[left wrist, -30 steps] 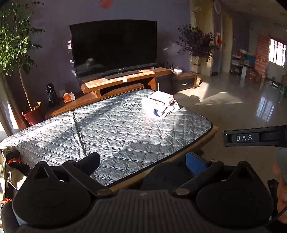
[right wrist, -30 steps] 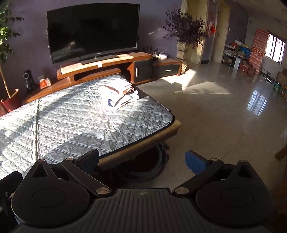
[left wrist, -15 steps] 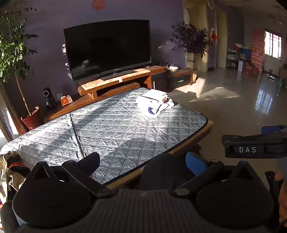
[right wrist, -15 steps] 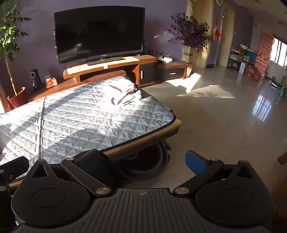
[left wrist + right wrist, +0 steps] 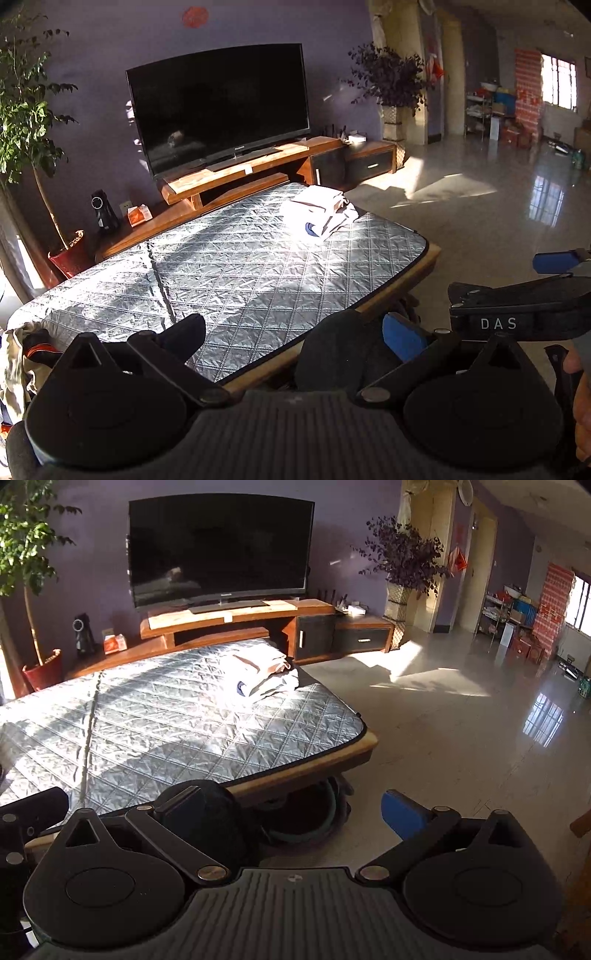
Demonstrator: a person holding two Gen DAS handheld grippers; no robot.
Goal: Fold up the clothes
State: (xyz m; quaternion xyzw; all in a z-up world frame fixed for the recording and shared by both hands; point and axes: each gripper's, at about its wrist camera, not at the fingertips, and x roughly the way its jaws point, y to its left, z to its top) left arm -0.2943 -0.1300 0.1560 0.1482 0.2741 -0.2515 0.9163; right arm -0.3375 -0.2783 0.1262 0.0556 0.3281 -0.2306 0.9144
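1. hovering low at the near edge of the table (image 5: 399, 291), the left gripper (image 5: 291, 334) has its jaws spread wide with nothing between them; one finger sits over the quilted cover (image 5: 229, 266), the blue-padded finger hangs past the table's wooden rim.
2. the right gripper (image 5: 295, 808) is likewise released and empty, its fingers wide apart, one over the table's near corner and the other above the shiny floor (image 5: 461, 738).
3. from the left wrist view the right gripper's body shows at the right edge, just beside the left one.
4. the folded clothes (image 5: 319, 214) lie in a neat pale stack on the far right part of the quilted cover, in a patch of sunlight, well apart from both grippers; the same stack (image 5: 258, 674) shows in the right wrist view.
5. a heap of unfolded clothes (image 5: 22, 354) sits at the left end of the table, near the left gripper's left side.
6. beyond the table stand a wooden tv stand (image 5: 251, 166) carrying a large dark television (image 5: 218, 114), and a potted tree (image 5: 29, 122) at far left.
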